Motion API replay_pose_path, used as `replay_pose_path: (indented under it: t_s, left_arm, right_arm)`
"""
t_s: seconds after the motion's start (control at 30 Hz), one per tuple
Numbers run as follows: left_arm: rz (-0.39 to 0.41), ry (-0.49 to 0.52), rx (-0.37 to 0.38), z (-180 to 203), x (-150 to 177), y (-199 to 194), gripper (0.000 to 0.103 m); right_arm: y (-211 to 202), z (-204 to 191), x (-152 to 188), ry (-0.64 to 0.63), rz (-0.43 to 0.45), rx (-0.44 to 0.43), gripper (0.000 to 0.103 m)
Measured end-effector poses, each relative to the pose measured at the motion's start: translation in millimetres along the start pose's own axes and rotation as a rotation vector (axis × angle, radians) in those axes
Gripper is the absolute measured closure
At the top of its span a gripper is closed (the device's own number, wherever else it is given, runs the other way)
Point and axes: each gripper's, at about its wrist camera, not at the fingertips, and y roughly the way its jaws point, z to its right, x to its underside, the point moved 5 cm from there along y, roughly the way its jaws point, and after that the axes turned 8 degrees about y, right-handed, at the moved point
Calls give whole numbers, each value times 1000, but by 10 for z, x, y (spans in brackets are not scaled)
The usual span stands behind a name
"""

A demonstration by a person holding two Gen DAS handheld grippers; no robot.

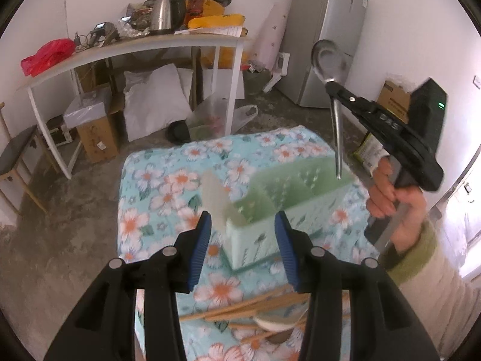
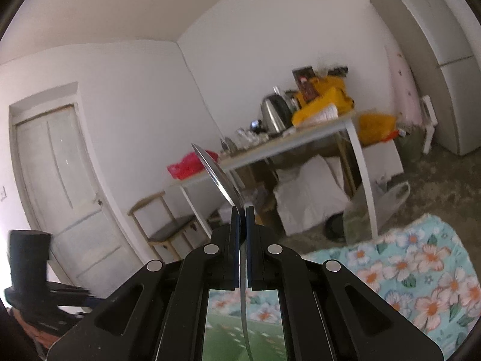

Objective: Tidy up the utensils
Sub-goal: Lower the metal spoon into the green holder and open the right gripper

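My left gripper (image 1: 243,215) stands open, its blue pads wide apart just above the near end of a pale green divided basket (image 1: 300,210). A blurred white spoon (image 1: 215,201) sits tilted at the basket's left corner, just ahead of the left fingertip and not pinched. My right gripper (image 1: 330,85) is held in a hand above the basket's right side. It is shut on a metal spoon (image 1: 326,57), bowl up, with the handle hanging over the basket. In the right wrist view the right gripper (image 2: 242,209) clamps the metal spoon (image 2: 216,171). Wooden chopsticks (image 1: 255,303) lie near me on the cloth.
The floral cloth (image 1: 168,186) covers the work table, with a white dish (image 1: 276,325) under the chopsticks. Beyond it stand a cluttered white side table (image 1: 135,48) with a kettle (image 1: 162,15), a grey fridge (image 1: 327,36), a stool (image 1: 18,150), boxes and bags on the floor.
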Motion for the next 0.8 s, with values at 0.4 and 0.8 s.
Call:
replay_pose_path:
  t_s: [0.4,0.8]
  left_arm:
    - [55,-99,50,-75,477,-215,58]
    - [87,-172,62,-80,765,-373,55]
  right_arm:
    - [-242,125,427,-86,-121,79,97]
    - [-622,105,543,-104,-137,148,95]
